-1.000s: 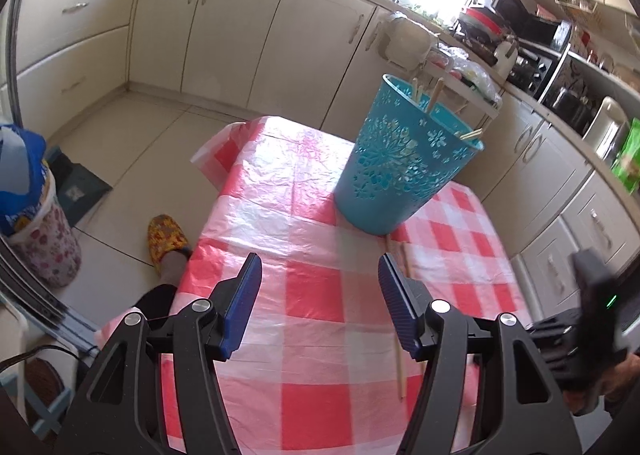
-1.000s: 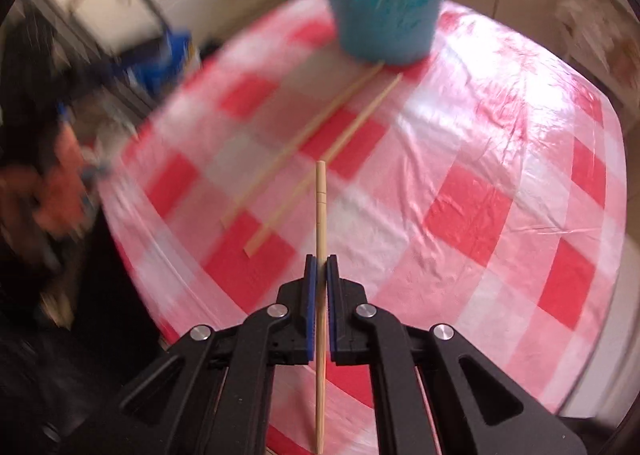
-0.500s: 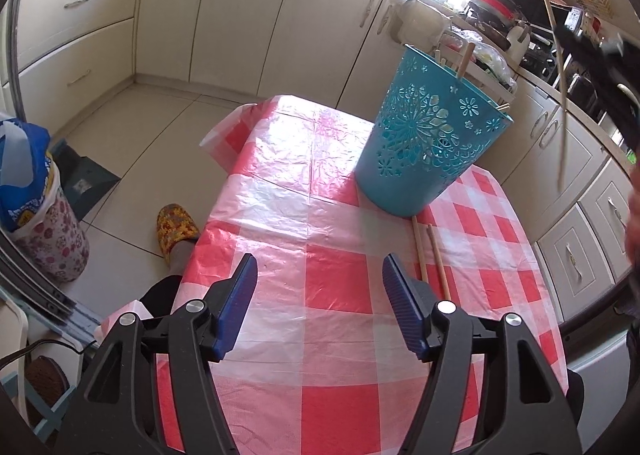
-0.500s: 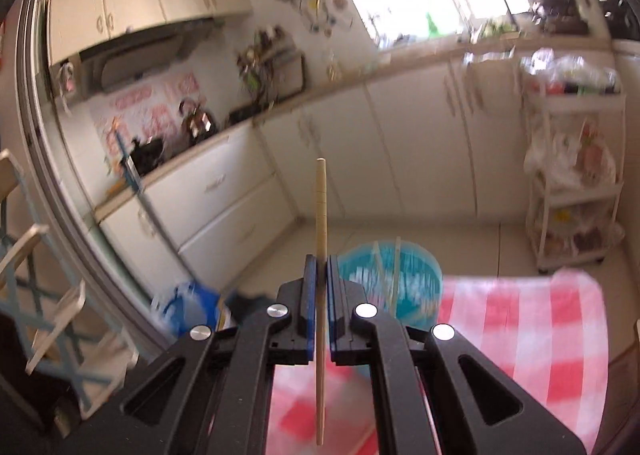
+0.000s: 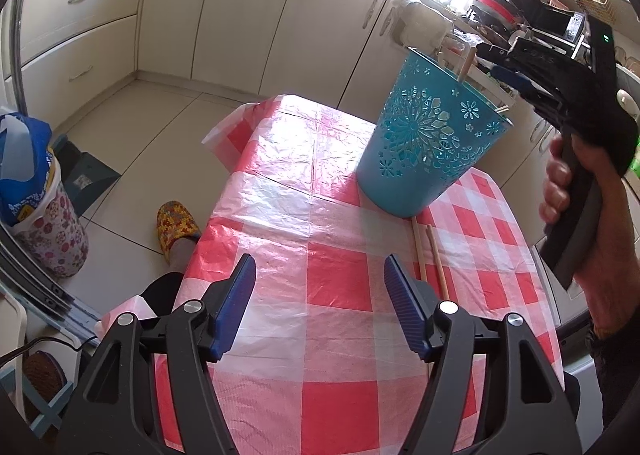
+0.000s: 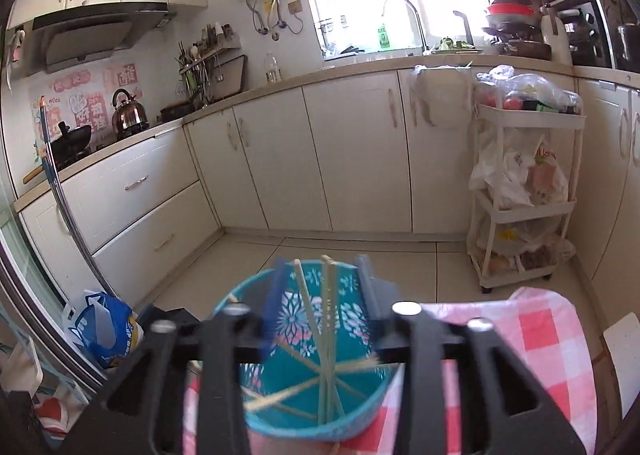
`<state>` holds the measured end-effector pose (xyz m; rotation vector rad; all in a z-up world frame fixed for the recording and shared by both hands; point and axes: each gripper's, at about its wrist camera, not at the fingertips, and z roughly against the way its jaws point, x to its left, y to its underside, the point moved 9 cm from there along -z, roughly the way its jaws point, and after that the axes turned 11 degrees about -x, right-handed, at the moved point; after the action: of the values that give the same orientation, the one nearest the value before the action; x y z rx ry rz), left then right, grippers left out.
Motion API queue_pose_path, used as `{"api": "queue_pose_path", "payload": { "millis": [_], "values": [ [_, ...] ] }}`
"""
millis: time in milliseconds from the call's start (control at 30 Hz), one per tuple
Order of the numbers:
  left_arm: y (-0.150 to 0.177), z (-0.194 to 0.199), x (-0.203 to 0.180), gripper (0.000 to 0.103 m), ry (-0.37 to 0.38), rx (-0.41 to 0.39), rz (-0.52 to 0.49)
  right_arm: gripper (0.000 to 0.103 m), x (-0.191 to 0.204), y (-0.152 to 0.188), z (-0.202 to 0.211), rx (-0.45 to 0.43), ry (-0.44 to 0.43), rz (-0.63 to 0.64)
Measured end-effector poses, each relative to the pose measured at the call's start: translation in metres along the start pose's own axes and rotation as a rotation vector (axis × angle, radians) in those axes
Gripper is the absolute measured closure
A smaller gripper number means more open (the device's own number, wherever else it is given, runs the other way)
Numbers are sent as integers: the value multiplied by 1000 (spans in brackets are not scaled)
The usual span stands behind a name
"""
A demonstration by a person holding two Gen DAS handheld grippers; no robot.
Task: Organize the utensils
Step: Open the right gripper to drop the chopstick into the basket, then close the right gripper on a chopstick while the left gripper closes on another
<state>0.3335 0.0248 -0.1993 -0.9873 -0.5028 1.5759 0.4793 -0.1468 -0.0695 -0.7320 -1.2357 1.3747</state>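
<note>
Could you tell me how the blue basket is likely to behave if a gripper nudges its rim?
The basket looks like thin perforated plastic, so probably light. It is tall with a narrower base, so likely to tip or slide on the glossy tablecloth. The chopsticks inside add little weight.

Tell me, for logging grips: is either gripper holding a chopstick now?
Neither. Left gripper is open, empty; right gripper is opening above the bucket, gripping nothing.

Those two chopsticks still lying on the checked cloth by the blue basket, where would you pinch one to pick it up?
Probably mid-shaft, from above, fingers straddling it crosswise. The chopsticks lie flat, nearly parallel, far ends by the blue basket, near ends partly behind the open left gripper. Take the outer one first; the gap between them is narrow.
</note>
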Motion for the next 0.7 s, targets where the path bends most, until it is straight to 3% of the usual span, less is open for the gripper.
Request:
{"api": "queue_pose_path", "payload": {
  "millis": [233,367,533,700],
  "values": [
    [0,7,-9,36,-15,-12,-40,43,-7,15,82,-33,-4,-16],
    [2,8,-15,36,-22,-7,-68,43,-15,70,105,107,17,-31],
    [5,9,-18,35,-24,4,-90,46,-33,142,98,310,64,-96],
    [10,3,-17,34,-35,29,-105,54,-36,177,80,403,84,-113]
  ]
}}
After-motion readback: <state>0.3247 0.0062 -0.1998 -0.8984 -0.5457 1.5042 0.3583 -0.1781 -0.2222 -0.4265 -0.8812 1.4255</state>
